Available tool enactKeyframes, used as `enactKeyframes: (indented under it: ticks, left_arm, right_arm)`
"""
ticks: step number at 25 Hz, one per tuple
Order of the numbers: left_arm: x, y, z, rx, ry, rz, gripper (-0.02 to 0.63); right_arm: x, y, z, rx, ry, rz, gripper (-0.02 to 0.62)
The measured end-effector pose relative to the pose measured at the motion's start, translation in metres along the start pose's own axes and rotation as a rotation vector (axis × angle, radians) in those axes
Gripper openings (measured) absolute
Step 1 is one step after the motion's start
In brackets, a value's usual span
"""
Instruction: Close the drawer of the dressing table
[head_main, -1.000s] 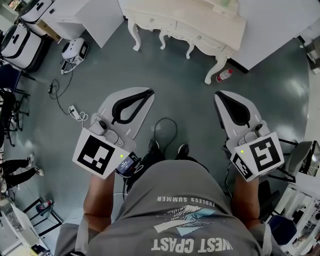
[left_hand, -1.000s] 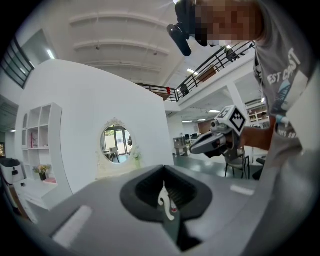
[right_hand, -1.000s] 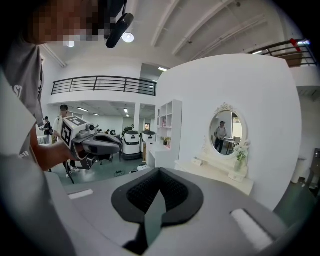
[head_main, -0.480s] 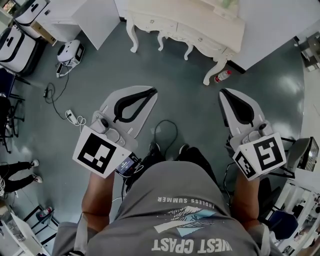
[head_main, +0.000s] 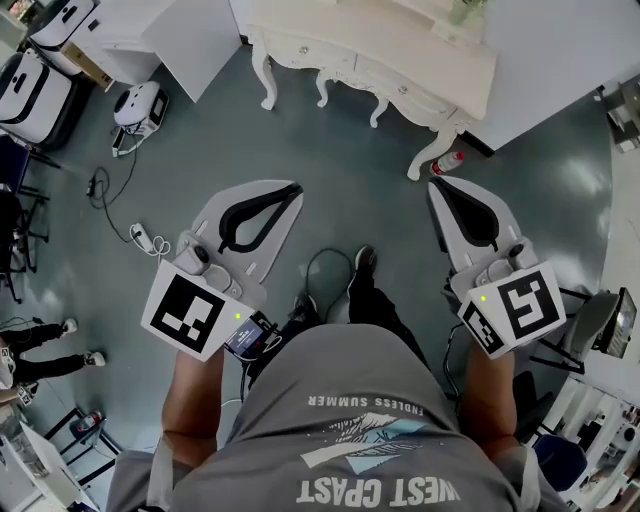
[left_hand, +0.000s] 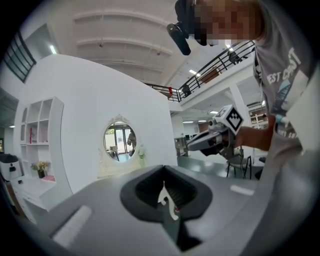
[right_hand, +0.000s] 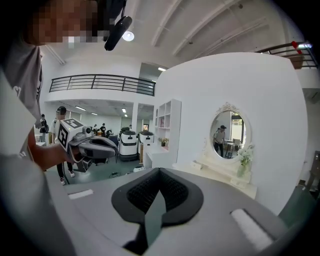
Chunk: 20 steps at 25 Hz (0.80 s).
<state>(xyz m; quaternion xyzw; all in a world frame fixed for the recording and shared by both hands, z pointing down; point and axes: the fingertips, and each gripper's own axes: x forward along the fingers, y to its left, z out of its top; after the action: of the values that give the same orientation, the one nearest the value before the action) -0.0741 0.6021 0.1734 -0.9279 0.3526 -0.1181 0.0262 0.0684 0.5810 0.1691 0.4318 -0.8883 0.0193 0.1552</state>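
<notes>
The cream dressing table (head_main: 400, 45) with curved legs stands at the top of the head view, its drawer fronts (head_main: 395, 85) facing me. From here I cannot tell whether a drawer stands out. Both grippers hang over the grey floor well short of the table. The left gripper (head_main: 296, 188) is shut and holds nothing; the right gripper (head_main: 436, 186) also looks shut and empty. In the left gripper view the jaws (left_hand: 165, 175) meet below the table's oval mirror (left_hand: 120, 142). The right gripper view shows its closed jaws (right_hand: 156, 172) and the mirror (right_hand: 230, 135) ahead to the right.
A plastic bottle with a red cap (head_main: 447, 161) lies by the table's right leg. A white machine (head_main: 140, 103), cables and a power strip (head_main: 140, 238) sit on the floor at left. White partition walls (head_main: 560, 50) flank the table. A chair (head_main: 592, 322) stands at right. My foot (head_main: 362, 262) is forward.
One foot has stepped forward and both grippers have advanced a little toward the dressing table. Both stay shut and empty.
</notes>
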Motion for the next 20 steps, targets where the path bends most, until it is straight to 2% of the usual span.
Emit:
enactKeyframes:
  ticks: [12,20]
  left_arm:
    - [0.121,0.043,0.021,0.012,0.067,0.129,0.003]
    - [0.184,0.073,0.033,0.018,0.116,0.213,0.003]
  right_arm:
    - [0.075,-0.125,0.002,0.002,-0.038,0.153,0.0]
    - [0.114,-0.192,0.004,0.011,-0.064,0.237,0.0]
